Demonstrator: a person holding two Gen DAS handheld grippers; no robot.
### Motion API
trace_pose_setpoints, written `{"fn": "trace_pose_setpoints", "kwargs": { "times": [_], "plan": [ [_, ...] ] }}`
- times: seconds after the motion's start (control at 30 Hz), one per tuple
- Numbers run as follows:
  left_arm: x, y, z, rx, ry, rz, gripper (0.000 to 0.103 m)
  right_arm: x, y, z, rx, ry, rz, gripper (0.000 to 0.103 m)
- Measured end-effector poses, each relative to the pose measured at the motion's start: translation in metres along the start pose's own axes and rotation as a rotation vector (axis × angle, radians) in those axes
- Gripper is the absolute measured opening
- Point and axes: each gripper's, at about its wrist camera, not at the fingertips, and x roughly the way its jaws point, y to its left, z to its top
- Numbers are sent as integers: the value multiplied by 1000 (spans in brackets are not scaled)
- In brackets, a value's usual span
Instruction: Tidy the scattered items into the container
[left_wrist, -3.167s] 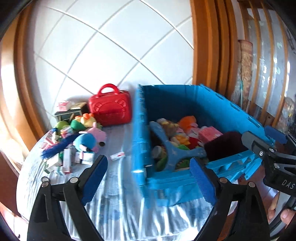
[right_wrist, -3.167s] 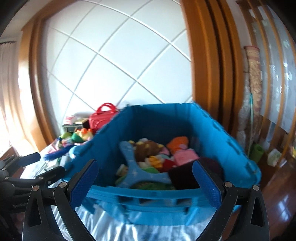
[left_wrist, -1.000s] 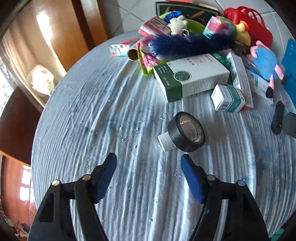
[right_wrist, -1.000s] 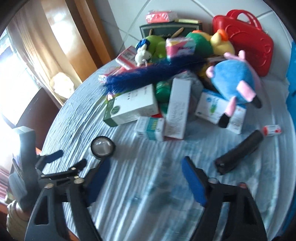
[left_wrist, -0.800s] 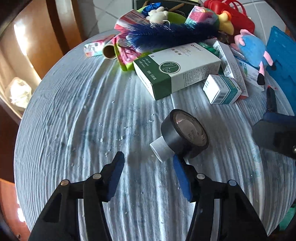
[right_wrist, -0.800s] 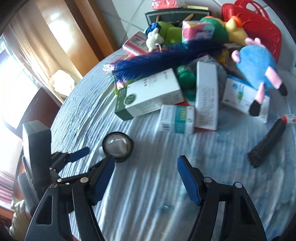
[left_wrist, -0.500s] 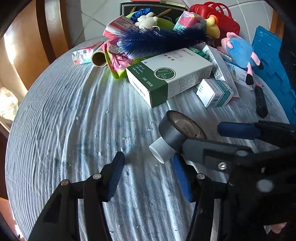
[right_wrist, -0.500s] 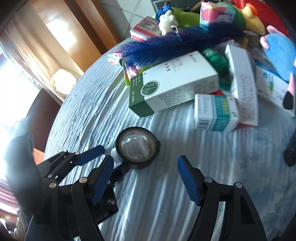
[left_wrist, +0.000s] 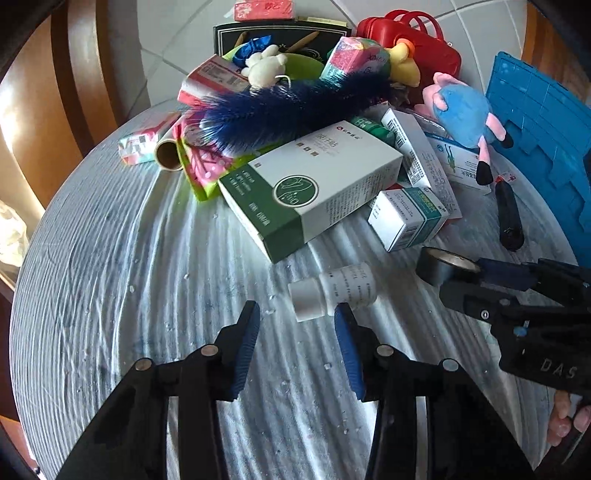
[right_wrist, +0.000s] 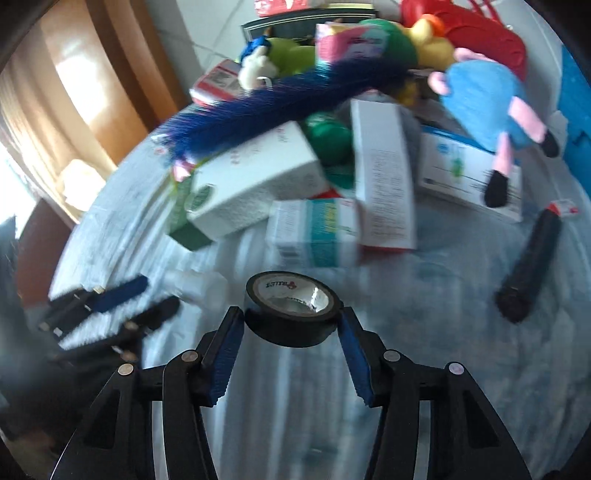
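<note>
Round table (left_wrist: 110, 258), pale striped cloth | left gripper (left_wrist: 295, 328): jaws closing, nothing gripped, small white bottle (left_wrist: 332, 291) lying just ahead | right gripper (right_wrist: 291, 325): jaws closing, pads touching both sides of black tape roll (right_wrist: 291, 310) | box-and-toy pile behind | blue container (left_wrist: 543, 147) at right edge.
</note>
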Motion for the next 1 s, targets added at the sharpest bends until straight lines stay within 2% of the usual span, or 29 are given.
{"fn": "trace_pose_setpoints", "kwargs": {
  "times": [0.1,0.2,0.23,0.27,0.33,0.4,0.5,0.53,0.63,1.0],
  "plan": [
    [16,-7,4,-13,67,8,42,9,-14,-11,21,37,-7,53],
    [14,-11,8,-44,64,8,42,7,-19,-11,19,18,-3,59],
    [12,-13,10,-52,62,-3,45,6,-21,-10,22,15,5,60],
    [9,-15,12,-60,56,-10,51,6,-22,-10,24,14,9,65],
    [5,-17,15,-86,34,3,80,4,-25,-8,25,11,11,74],
    [4,-19,18,-115,0,22,84,1,-28,-7,29,3,14,76],
    [22,-21,22,-146,28,74,84,0,-32,-3,22,-9,23,77],
    [29,-22,22,-152,39,99,81,1,-32,-2,18,-13,25,77],
    [32,-23,13,-143,8,140,54,4,-33,-2,12,-31,22,77],
    [22,-24,-5,-197,-55,191,54,13,-34,-11,-65,-95,0,77]
  ]
}}
